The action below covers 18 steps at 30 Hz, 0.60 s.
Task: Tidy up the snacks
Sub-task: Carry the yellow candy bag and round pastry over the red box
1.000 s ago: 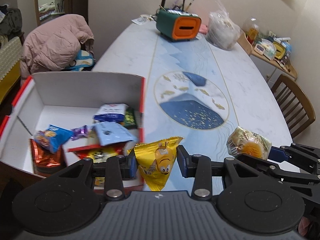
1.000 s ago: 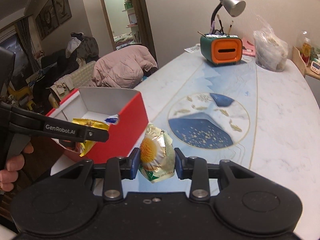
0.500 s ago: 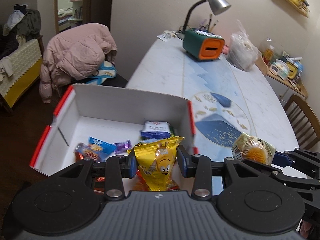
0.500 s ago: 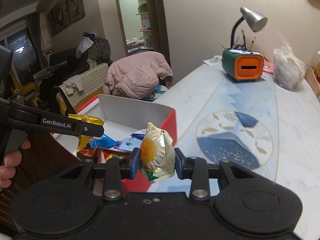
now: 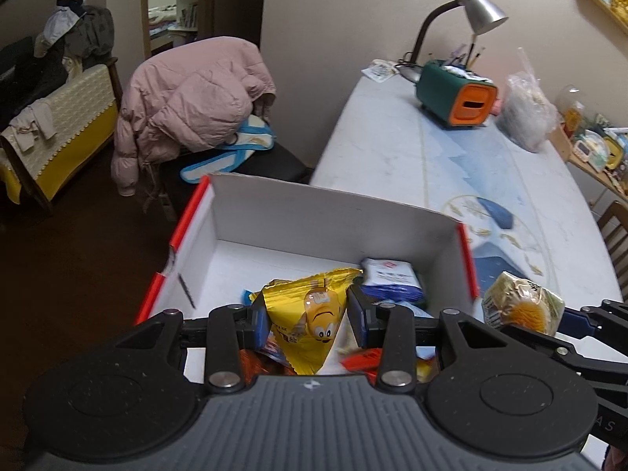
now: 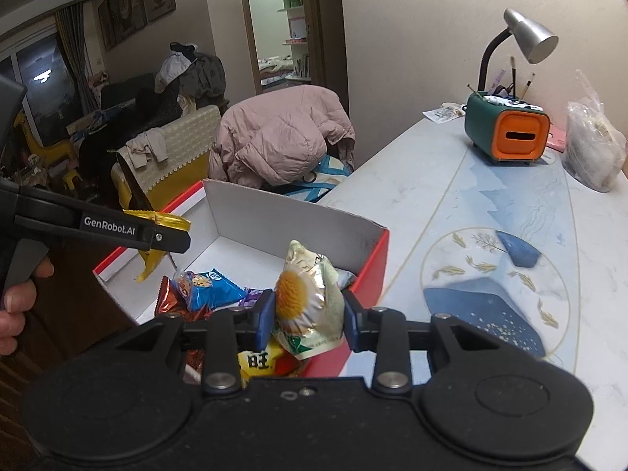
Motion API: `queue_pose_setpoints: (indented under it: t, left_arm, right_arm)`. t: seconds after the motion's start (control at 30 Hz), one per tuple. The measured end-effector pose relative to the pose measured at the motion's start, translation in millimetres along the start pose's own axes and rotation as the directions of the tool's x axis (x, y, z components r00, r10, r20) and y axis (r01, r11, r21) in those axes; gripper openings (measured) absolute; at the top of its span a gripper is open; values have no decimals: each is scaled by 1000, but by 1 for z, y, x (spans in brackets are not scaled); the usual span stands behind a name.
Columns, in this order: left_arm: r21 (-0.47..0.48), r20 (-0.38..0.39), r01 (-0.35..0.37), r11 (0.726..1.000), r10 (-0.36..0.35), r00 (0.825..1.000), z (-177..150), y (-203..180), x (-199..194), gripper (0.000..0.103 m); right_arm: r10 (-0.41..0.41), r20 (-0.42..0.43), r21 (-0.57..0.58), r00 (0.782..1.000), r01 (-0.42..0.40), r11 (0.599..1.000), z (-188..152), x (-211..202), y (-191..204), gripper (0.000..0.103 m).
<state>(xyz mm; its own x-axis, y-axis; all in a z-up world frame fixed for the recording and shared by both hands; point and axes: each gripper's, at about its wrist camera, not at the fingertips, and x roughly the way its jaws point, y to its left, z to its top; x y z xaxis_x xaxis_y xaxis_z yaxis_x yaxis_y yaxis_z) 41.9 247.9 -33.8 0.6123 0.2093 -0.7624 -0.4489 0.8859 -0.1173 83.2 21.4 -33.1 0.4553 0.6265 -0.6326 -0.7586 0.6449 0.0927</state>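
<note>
My left gripper (image 5: 310, 316) is shut on a yellow candy packet (image 5: 312, 322) and hovers over the open red-and-white box (image 5: 329, 212). Several wrapped snacks lie in the box, among them a blue-and-white pack (image 5: 390, 279). In the right wrist view my right gripper (image 6: 306, 316) is shut on a pale green packet with an orange flower print (image 6: 304, 302), held above the box's right wall (image 6: 367, 271). The same packet (image 5: 518, 308) shows at the right of the left wrist view. The left gripper (image 6: 168, 235) and its yellow packet (image 6: 157, 241) appear at the left, over the box.
The box sits at the near left end of a marble-patterned table (image 6: 490, 204). At the far end stand a green-and-orange organiser (image 6: 506, 133), a desk lamp (image 6: 530, 35) and a clear bag (image 6: 592, 149). A pink jacket (image 5: 196, 98) hangs over a chair beyond the box. A hand (image 6: 15, 298) grips the left tool.
Both grippers have carried their packets leftward from beside the table's blue medallion to over the box. Their grips have not changed.
</note>
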Motion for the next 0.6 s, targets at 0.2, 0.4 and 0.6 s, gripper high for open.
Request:
queue_pose_setpoints:
  t: [0.2, 0.4, 0.6]
  left_arm:
    - [5, -13, -42, 999, 42, 999, 9, 17, 21, 38]
    - [5, -44, -71, 997, 71, 997, 15, 30, 46, 38]
    - [41, -70, -77, 996, 80, 994, 15, 31, 66, 38]
  right_arm:
    - [-9, -35, -16, 999, 8, 1000, 7, 28, 6, 34]
    - [-24, -74, -41, 997, 21, 999, 13, 57, 11, 34]
    - [-14, -106, -70, 994, 7, 997, 14, 77, 19, 33]
